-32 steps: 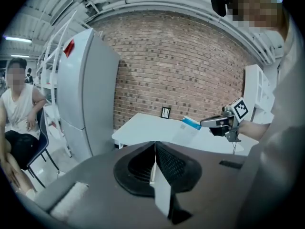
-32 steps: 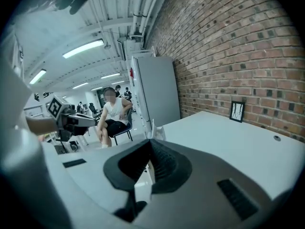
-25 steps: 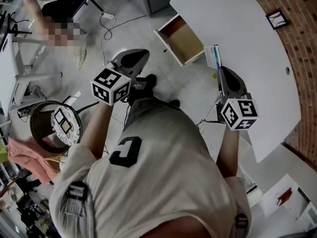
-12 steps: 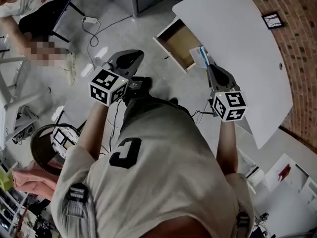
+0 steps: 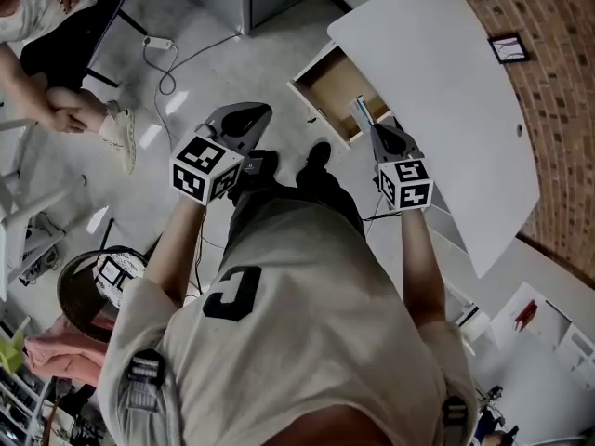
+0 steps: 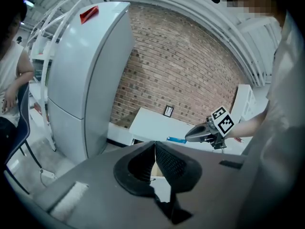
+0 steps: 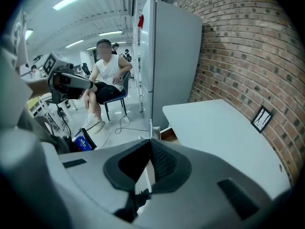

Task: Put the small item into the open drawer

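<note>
While the person stands on a grey concrete floor point(image 5: 251, 54), the right gripper point(image 5: 370, 126) has its jaws pressed together on the item point(image 5: 361, 110), a thin flat piece with a blue edge. The item sticks out from the jaw tips and hangs over the near right corner of the drawer point(image 5: 327, 80); whether it is already below the rim, I cannot tell. The drawer stands pulled out from under the white desk point(image 5: 437, 91), and its inside is brown. The left gripper point(image 5: 260, 111) is over the floor, well apart from the drawer, and its jaws are together with nothing between them. On the desk, a small black frame point(image 5: 509, 47) is near the brick wall point(image 5: 558, 137). A tall grey fridge point(image 7: 167, 66) stands beside the desk. Further away another person point(image 7: 107, 70) sits on a chair point(image 5: 70, 40), and a white power strip point(image 5: 156, 43) with its cable lies on the floor near that chair.
</note>
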`<state>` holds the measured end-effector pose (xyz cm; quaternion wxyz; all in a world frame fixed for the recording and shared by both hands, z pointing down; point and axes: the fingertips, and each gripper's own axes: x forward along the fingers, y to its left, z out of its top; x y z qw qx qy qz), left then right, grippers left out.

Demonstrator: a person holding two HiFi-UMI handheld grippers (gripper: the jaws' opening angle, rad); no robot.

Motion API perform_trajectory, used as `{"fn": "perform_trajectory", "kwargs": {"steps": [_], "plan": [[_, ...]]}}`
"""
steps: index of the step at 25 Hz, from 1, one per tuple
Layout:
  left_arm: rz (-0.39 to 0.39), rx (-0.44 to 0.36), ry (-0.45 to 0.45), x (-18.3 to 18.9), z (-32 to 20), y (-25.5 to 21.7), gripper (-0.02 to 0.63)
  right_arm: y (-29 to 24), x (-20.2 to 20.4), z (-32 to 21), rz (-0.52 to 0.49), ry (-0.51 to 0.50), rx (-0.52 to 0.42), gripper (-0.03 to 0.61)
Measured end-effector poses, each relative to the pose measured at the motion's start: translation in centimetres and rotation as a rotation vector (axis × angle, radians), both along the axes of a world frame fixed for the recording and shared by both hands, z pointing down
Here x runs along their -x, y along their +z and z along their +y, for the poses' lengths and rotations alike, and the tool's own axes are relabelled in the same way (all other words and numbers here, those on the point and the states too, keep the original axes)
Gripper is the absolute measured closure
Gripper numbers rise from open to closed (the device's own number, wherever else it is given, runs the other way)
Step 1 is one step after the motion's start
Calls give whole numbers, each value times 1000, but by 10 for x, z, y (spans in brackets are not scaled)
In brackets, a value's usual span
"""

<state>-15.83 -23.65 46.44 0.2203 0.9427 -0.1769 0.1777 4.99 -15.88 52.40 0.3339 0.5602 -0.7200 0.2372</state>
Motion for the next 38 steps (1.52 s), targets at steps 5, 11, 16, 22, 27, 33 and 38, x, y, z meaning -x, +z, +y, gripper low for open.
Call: {"fn": "perform_trajectory", "kwargs": {"steps": [5,11,16,22,27,33,38], "plan": [[-19,8,2,-19,-3,5,607,38,-8,-9,1,-68,38,574],[-67,63,-13,-44,-9,17,607,99,-14,-21,-4,-174,118,574],[-121,87,-4,-64,-14,33,607,147,-20,-33,-26,-237,170,574],[-184,130,-48,-60,-19,58,607,176,-13,-41,-58,-288,189,574],[-198,128,-68,-60,-26,67,607,200,-17,-40,-41,-297,209,574],[-217,152,-89,-41,-19,76,607,229,-8,-34,-16,-309,245,574],[-250,191,-106,-26,-5,84,607,242,1,-37,-11,-312,255,574]]}}
